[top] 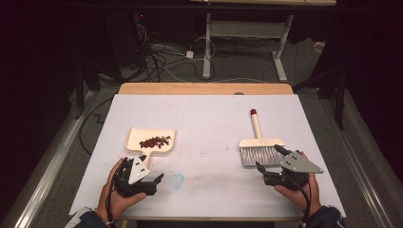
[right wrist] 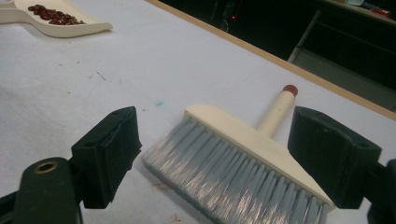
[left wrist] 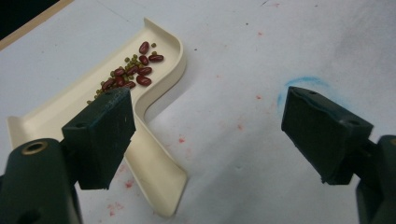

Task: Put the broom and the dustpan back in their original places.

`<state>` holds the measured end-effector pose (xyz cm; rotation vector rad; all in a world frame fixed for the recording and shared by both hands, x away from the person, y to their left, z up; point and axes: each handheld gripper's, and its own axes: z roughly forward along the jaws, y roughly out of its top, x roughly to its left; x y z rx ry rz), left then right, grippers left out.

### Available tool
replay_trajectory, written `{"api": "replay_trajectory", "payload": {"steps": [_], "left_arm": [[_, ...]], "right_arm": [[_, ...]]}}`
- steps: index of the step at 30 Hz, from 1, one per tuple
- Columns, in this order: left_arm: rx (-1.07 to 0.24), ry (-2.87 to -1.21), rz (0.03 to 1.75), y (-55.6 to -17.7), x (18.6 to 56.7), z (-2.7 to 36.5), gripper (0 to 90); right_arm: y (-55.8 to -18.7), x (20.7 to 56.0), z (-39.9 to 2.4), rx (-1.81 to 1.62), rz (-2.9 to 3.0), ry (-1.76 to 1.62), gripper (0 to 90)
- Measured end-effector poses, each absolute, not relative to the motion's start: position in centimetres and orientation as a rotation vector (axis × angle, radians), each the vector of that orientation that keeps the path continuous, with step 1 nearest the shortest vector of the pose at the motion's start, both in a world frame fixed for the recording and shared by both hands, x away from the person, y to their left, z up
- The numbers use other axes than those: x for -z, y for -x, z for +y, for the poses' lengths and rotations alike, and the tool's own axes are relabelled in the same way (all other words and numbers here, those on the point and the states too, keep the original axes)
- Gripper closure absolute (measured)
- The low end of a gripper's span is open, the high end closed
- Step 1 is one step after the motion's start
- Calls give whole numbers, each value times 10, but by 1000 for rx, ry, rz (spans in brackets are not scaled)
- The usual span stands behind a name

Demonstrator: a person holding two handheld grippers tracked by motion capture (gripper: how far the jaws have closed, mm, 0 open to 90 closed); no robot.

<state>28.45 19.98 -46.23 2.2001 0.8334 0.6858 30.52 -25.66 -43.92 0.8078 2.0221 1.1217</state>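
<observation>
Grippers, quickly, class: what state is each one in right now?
Left gripper: open, holding nothing, beside the dustpan handle.
Right gripper: open, holding nothing, around the brush bristles.

Left gripper point(top: 153, 183) sits just near-side of the dustpan point(top: 151, 141), jaws spread wide; right gripper point(top: 269, 163), well off to the dustpan's right, likewise gapes, both hands low

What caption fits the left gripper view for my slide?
Open left tool poised over the handle of a cream dustpan holding red and green beans on the white table.
</observation>
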Motion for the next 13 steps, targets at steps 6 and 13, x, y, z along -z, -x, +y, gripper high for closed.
{"api": "replay_trajectory", "payload": {"steps": [6, 13], "left_arm": [[-685, -2205, 834, -286, 463, 199, 167], [-687, -2200, 832, -287, 462, 198, 167]], "right_arm": [[-305, 439, -256, -1119, 2027, -797, 173], [-306, 441, -256, -1104, 2034, -802, 174]]}}
